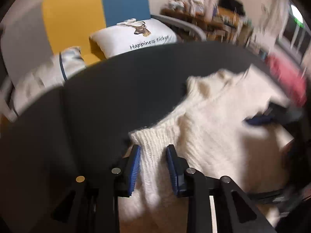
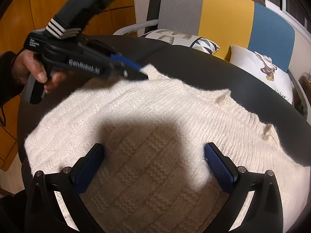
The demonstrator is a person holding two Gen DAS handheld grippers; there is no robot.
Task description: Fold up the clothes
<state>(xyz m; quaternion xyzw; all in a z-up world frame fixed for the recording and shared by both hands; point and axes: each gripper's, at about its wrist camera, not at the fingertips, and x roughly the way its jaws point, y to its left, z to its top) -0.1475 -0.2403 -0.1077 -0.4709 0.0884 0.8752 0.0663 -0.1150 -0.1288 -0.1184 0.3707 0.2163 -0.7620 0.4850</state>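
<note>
A cream knitted sweater [image 1: 213, 126] [image 2: 155, 106] lies spread on a dark round table [image 1: 116, 87] [image 2: 252, 81]. My left gripper [image 1: 153, 152] has a ribbed edge of the sweater filling the gap between its blue pads, which press on it. In the right wrist view the left gripper [image 2: 142, 71], held by a hand [image 2: 31, 68], bites the sweater's far corner. My right gripper [image 2: 153, 151] hovers over the middle of the sweater with its jaws wide apart and nothing gripped. It shows as a blurred blue pad [image 1: 260, 119] in the left wrist view.
A sofa with grey, yellow and blue panels [image 2: 227, 13] [image 1: 73, 15] stands behind the table, bearing printed pillows [image 1: 136, 36] [image 2: 266, 71]. A blurred pink-red thing [image 1: 285, 77] lies at the table's far right. Orange wooden panels [image 2: 48, 5] rise at the left.
</note>
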